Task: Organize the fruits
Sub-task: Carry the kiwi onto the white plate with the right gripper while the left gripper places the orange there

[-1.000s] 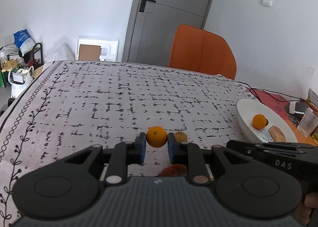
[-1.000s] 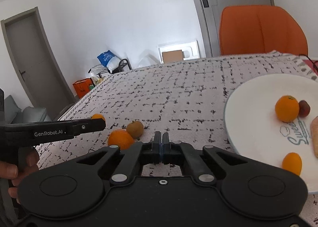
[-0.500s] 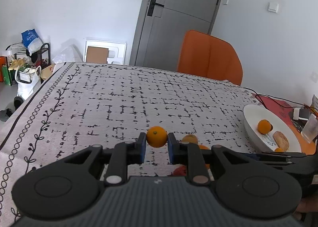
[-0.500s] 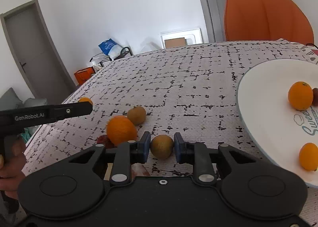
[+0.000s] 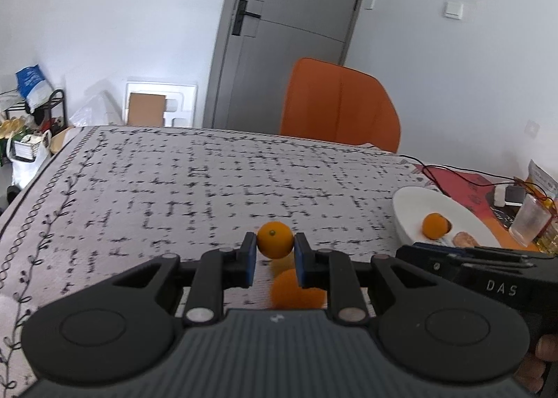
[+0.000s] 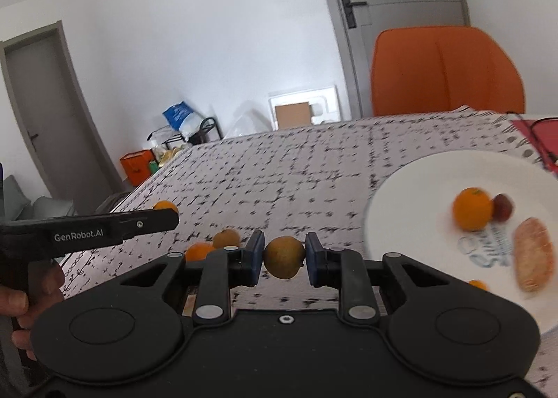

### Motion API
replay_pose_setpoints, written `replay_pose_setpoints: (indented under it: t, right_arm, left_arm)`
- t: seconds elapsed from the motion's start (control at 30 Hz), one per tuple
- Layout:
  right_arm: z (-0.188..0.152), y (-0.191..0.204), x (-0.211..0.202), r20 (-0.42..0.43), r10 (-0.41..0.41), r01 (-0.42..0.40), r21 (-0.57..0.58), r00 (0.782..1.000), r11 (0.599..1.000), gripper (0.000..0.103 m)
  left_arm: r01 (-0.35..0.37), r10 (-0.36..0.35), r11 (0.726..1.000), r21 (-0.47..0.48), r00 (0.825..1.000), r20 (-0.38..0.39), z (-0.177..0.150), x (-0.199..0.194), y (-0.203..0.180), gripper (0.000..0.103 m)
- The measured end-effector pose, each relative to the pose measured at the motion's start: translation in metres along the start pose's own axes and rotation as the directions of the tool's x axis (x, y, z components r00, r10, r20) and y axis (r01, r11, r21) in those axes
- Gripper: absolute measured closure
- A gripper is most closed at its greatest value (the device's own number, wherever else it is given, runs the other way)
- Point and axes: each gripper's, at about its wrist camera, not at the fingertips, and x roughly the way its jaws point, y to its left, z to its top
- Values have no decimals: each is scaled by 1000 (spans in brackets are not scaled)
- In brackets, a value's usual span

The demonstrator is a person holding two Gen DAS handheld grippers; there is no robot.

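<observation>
My left gripper [image 5: 275, 251] is shut on a small orange [image 5: 275, 239] and holds it above the patterned tablecloth. My right gripper [image 6: 284, 256] is shut on a brown kiwi [image 6: 284, 257], lifted off the cloth. A white plate [image 6: 418, 181] at the right holds an orange [image 6: 472, 208], a dark red fruit [image 6: 503, 208], a pinkish oblong fruit [image 6: 533, 258] and a small orange [image 6: 477, 284]. The plate [image 5: 411, 202] also shows in the left wrist view. A larger orange [image 5: 291, 288] lies on the cloth below my left gripper. Another kiwi [image 6: 226, 238] lies beside an orange [image 6: 198, 251].
An orange chair [image 5: 340, 105] stands at the table's far side. Cables, a plastic cup [image 5: 528, 220] and small items crowd the far right on a red mat [image 5: 464, 185]. The left gripper's body [image 6: 87, 230] reaches in at the left of the right wrist view.
My right gripper opened, closed on the kiwi and lifted it off the cloth toward the plate. My left gripper kept its hold on the small orange and shifted right.
</observation>
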Motion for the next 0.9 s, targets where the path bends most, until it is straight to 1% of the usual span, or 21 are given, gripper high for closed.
replay_pose_setpoints:
  t: [0.23, 0.4, 0.9]
  right_arm:
    - [5, -26, -29, 57, -66, 64, 28, 996, 998, 79]
    - [2, -46, -43, 79, -113, 108, 65, 990, 992, 79]
    - [-14, -98, -70, 112, -171, 152, 160, 979, 975, 79]
  left_arm:
    - [55, -55, 998, 33, 998, -3, 2, 9, -33, 82]
    - [80, -79, 995, 57, 997, -9, 2, 16, -55, 82]
    - [113, -109, 984, 139, 993, -32, 3, 31, -108, 82]
